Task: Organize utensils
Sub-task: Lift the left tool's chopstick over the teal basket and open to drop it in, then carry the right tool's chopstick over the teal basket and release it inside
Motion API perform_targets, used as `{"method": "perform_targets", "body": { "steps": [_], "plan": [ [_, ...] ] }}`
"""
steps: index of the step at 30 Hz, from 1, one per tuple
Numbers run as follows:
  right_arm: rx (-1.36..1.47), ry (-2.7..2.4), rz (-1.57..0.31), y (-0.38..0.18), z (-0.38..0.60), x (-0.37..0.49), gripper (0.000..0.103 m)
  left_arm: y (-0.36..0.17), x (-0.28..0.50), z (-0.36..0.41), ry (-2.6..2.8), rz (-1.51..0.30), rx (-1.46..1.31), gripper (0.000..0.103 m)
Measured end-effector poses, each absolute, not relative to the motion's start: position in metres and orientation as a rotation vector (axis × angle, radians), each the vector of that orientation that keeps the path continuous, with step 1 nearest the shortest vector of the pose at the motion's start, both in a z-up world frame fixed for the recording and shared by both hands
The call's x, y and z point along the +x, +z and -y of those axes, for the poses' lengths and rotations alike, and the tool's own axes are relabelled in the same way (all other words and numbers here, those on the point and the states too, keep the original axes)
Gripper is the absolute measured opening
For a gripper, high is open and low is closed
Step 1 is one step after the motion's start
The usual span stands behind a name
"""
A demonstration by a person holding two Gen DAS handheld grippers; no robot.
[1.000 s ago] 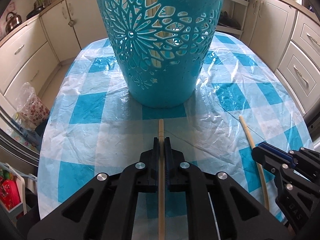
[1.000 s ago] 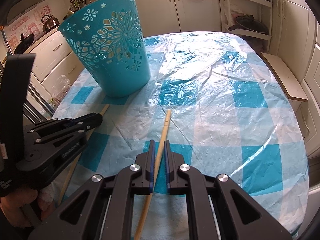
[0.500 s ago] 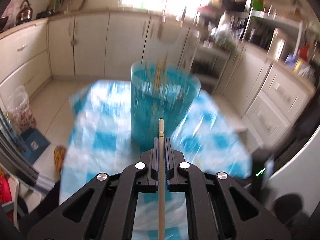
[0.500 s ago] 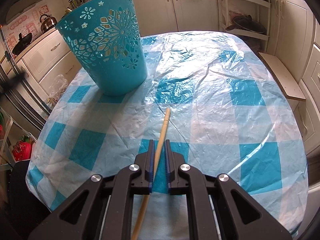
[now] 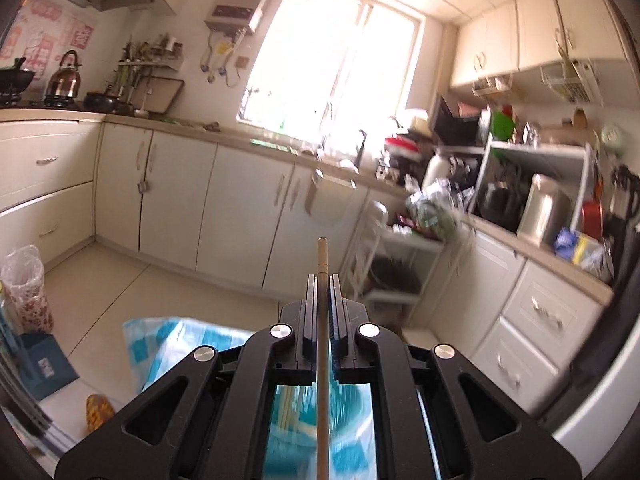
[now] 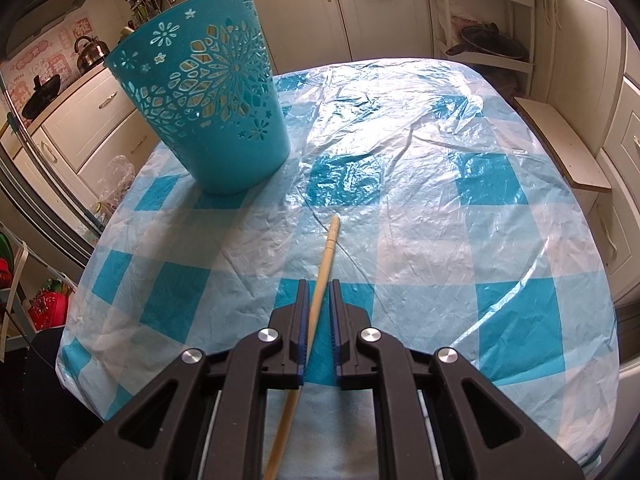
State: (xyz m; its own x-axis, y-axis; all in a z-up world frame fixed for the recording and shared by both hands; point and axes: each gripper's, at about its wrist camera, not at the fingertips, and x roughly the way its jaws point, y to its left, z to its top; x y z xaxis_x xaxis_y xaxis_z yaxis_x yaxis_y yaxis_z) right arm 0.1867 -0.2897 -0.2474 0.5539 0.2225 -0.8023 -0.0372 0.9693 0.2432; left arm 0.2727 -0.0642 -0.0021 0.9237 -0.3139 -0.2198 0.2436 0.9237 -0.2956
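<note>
Pale wooden chopstick: pinched between the pressed-together jaws of the left gripper, above the blurred teal basket. Second chopstick: on the checked tablecloth, between the right gripper's slightly spread jaws, touching one.

1. Left gripper: matte black moulded body with two parallel flat fingers.
2. Right gripper: same black frame; finger pads edged in blue.
3. Both units: four round silver screw heads and triangular cut-outs in the linkage arms.
</note>
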Motion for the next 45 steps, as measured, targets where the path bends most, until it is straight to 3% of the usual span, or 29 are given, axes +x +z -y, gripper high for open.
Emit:
{"method": "perform_targets", "body": {
  "steps": [8,18,33,36,40,45],
  "plan": [
    [0.237,0.157,-0.98,-0.248,0.294,0.192,0.011,-0.005,0.334,0.074,-0.2,-0.183,-0.325,0.005],
    [0.258,0.167,-0.985,-0.248,0.298,0.198,0.011,-0.047,0.378,0.087,-0.164,-0.228,-0.322,0.005],
    [0.254,0.155,-0.983,-0.247,0.299,0.199,0.015,-0.074,0.351,0.083,-0.177,-0.359,-0.217,0.006],
    [0.262,0.149,-0.983,-0.247,0.302,0.196,0.015,-0.068,0.325,0.073,-0.177,-0.355,-0.199,0.014],
    [0.254,0.142,-0.984,-0.247,0.301,0.191,0.015,-0.067,0.279,0.052,-0.156,-0.336,-0.176,0.045],
    [0.174,0.127,-0.977,-0.245,0.289,0.189,0.018,-0.09,0.231,0.025,-0.136,-0.41,-0.159,0.054]
  ]
}}
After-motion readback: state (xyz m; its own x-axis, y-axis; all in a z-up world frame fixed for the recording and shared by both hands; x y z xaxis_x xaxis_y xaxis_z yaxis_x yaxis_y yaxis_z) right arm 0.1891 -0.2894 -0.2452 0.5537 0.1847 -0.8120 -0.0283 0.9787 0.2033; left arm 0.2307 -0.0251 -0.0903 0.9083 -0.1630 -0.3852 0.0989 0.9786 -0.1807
